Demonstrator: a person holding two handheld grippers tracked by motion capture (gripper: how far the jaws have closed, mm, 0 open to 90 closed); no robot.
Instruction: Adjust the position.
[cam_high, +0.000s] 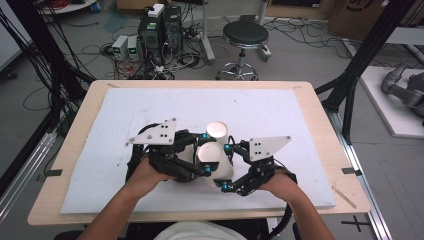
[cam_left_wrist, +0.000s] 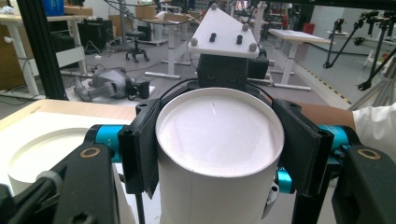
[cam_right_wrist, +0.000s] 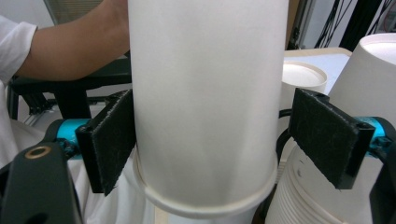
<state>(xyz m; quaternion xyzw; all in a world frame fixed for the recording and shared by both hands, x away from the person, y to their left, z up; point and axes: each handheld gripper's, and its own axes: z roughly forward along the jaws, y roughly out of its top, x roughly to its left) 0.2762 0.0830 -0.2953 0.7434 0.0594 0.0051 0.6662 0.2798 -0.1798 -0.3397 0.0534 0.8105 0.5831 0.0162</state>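
- Lab floor behind the rig is crowded with computer towers, cables and a round stool (cam_high: 245, 35); none of it bears on the work.
- On the wooden tabletop (cam_high: 320, 107) lies a white foam sheet (cam_high: 150, 110), and everything I'm handling sits near its middle, on the side nearer the person.
- My left claw (cam_left_wrist: 219, 149) is clamped on the upturned paper cup (cam_left_wrist: 219, 126), with a pad against each side of its wall just under the closed end.
- My right claw (cam_right_wrist: 224, 140) stands wide around the same cup (cam_right_wrist: 205, 93), lower down near the rolled rim. One pad (cam_right_wrist: 109, 140) is touching the wall, while the other (cam_right_wrist: 327, 135) is clearly off it, so this claw has no grip.
- In the high view both claws meet at that cup (cam_high: 214, 155) from opposite sides, and a second upturned cup (cam_high: 217, 131) stands just behind it.
- A ribbed stack of nested cups (cam_right_wrist: 299, 196) shows just beside the held one in the right gripper view, with more cups beyond.
- My reading: I'm early in taking one cup off the nested ones. The top cup is gripped but looks not yet lifted free. Left to do: steady what sits beneath, draw the cup off and set it down apart.
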